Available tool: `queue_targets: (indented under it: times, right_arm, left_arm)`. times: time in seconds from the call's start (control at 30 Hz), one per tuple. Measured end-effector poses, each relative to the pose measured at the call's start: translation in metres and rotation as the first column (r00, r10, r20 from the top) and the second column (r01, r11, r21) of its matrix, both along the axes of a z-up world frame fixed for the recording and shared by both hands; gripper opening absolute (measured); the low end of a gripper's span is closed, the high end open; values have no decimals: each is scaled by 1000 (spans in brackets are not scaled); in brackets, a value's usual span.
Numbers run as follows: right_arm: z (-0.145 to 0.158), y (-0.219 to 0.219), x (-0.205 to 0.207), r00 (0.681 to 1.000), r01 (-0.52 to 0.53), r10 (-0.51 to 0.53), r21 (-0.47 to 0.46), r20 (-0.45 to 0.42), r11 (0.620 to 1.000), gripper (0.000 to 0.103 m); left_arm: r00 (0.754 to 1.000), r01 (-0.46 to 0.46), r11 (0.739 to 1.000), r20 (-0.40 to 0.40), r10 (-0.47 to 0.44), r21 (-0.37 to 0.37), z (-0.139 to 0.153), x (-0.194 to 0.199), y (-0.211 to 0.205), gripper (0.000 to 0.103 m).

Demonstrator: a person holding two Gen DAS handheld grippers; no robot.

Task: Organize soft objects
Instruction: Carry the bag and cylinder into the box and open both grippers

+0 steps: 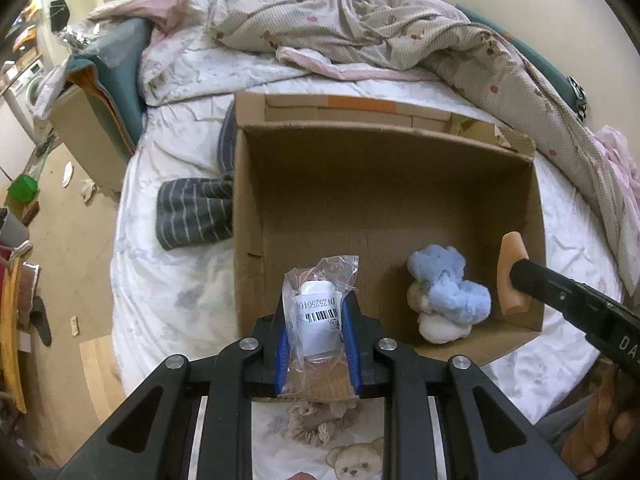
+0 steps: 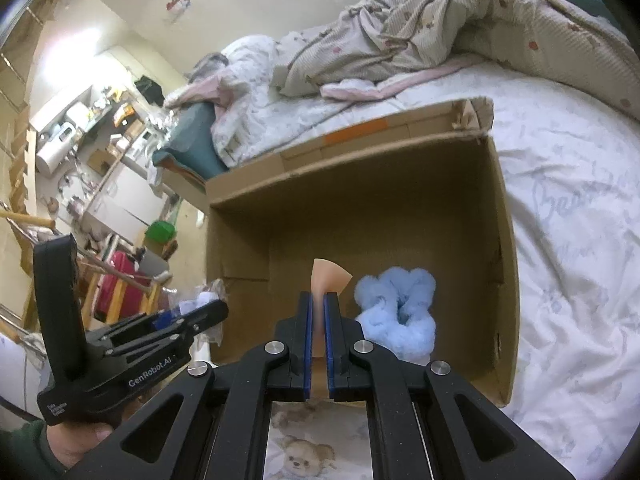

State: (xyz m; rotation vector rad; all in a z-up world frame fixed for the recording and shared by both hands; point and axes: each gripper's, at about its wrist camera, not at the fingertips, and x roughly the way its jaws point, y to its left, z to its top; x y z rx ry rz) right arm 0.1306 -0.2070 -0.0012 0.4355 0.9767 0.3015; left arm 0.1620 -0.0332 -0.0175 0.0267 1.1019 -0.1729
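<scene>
An open cardboard box [image 1: 280,168] [image 2: 496,240] stands on the bed. A fluffy blue and white soft item [image 1: 448,292] [image 2: 400,308] lies in its near right corner. My left gripper [image 1: 318,320] is shut on a clear plastic bag with a white item and a barcode label [image 1: 320,308], held over the box's near edge. My right gripper [image 2: 319,308] is shut on a peach-coloured soft pad [image 2: 326,276], held above the box's inside near the blue item; that pad also shows in the left wrist view [image 1: 510,276].
A grey striped cloth [image 1: 196,212] lies on the bed left of the box. Crumpled quilts [image 1: 360,28] are piled behind it. A beige frilly item [image 1: 320,420] lies on the bear-print sheet near me. The cluttered floor and furniture lie to the left.
</scene>
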Motion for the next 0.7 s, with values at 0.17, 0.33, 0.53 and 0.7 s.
queue_targets:
  times: [0.17,0.33,0.53,0.7]
  right_arm:
    - [-20,-4,10,998,15,-16,-14,-58,1000,7]
    - [-31,-2,17,996,8,-9,-15,-91,1000,7]
    - [-42,-2,20,991,4,-4,0,-131,1000,7]
    - [-54,0,21,984,0,4,22,-178,1000,7]
  left_arm:
    - [1000,16,1000,16,-16,8,-9,5,-5,21]
    - [1000,26,1000,11,-26,8,-15,7,-9,21]
    - [999,31,999,-15,-31,-7,-21,9,-9,21]
    - [999,45,999,-28,-45,-15,-24,8,-13,21]
